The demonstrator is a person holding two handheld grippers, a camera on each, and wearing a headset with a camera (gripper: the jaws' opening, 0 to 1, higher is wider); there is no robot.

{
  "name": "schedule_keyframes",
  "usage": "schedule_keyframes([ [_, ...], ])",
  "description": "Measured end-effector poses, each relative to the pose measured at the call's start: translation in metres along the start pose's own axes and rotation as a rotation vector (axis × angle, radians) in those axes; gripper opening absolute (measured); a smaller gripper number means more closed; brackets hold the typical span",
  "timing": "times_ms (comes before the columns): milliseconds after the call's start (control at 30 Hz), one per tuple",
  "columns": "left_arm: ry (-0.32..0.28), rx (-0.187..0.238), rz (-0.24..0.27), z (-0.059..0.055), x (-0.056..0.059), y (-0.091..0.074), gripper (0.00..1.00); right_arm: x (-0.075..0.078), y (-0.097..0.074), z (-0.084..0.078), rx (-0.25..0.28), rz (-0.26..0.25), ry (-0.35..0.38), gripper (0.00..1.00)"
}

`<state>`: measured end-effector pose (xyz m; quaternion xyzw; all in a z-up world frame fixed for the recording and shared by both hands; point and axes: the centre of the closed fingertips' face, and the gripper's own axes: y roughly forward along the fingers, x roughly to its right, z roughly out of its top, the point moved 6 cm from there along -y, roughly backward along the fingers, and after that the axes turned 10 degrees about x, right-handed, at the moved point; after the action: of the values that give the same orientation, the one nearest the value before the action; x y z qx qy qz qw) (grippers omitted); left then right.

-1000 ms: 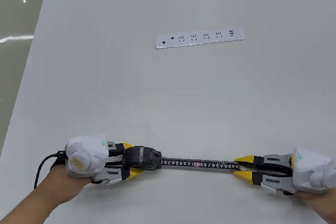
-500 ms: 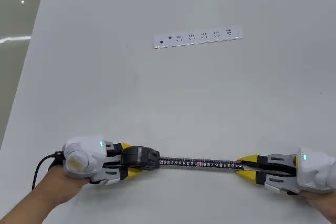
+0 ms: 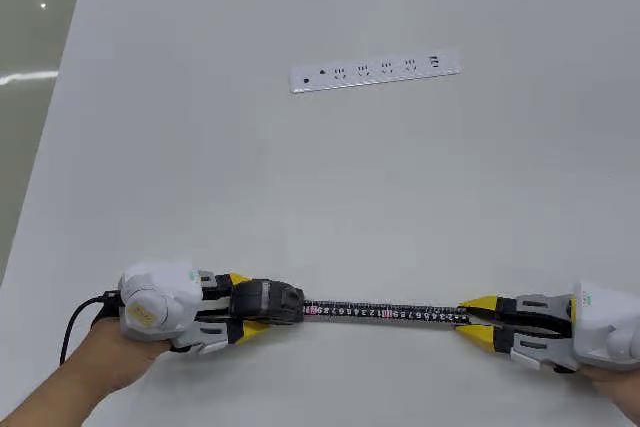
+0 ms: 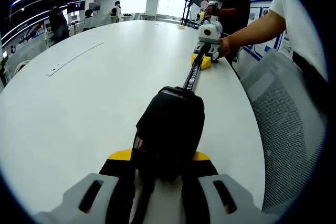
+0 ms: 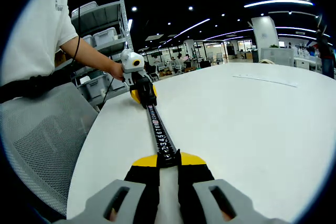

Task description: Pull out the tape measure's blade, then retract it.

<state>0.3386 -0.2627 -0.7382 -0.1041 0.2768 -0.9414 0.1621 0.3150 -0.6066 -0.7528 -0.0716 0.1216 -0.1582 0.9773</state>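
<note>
Near the table's front edge, close to my body: L gripper [image 3: 246, 303] is clamped on the tape measure [image 3: 268, 301]. Its black case sits between the yellow-tipped jaws, which are narrow and pressed against both sides of the case. In the left gripper view the case [image 4: 170, 124] rises right between my jaws, mouth pointing away from me twd the other gripper.

R gripper [image 3: 468, 319] is off to the right, well apart from the case. Jaws are nearly together, pinching the free end of the blade [image 3: 385, 312].

Blade is out and runs straight between the two grippers, approx parallel to the table edge. It is dark w/ light numerals, readable in the right gripper view [image 5: 157, 127]. It runs low over the table [image 3: 300, 177]; can't tell if it touches the surface.

A hand backs each gripper: L hand [image 3: 105, 352], R hand [image 3: 612, 383] at the frame corner. Black cable [image 3: 80, 313] trails from the rear of the L gripper.

Other items: white power strip [image 3: 375, 71] lies flat on the far part of the table, well apart from the tape and slightly tilted. Grey mesh chair back [image 5: 37, 129] sits beside the table edge in the right gripper view.
</note>
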Motion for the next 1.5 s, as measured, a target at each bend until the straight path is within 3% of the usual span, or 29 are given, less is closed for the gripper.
schedule_keyframes([
  [667,-0.003,0.000,0.002,0.000,0.000,0.000,0.30,0.004,-0.022,-0.002,0.007,-0.029,0.014,0.10],
  [1400,-0.003,-0.002,0.008,0.000,0.001,0.001,0.30,0.007,-0.027,-0.003,0.004,-0.032,0.010,0.10],
  [1500,-0.001,-0.004,0.010,0.000,0.001,0.001,0.30,0.009,-0.034,-0.004,0.009,-0.043,0.017,0.10],
])
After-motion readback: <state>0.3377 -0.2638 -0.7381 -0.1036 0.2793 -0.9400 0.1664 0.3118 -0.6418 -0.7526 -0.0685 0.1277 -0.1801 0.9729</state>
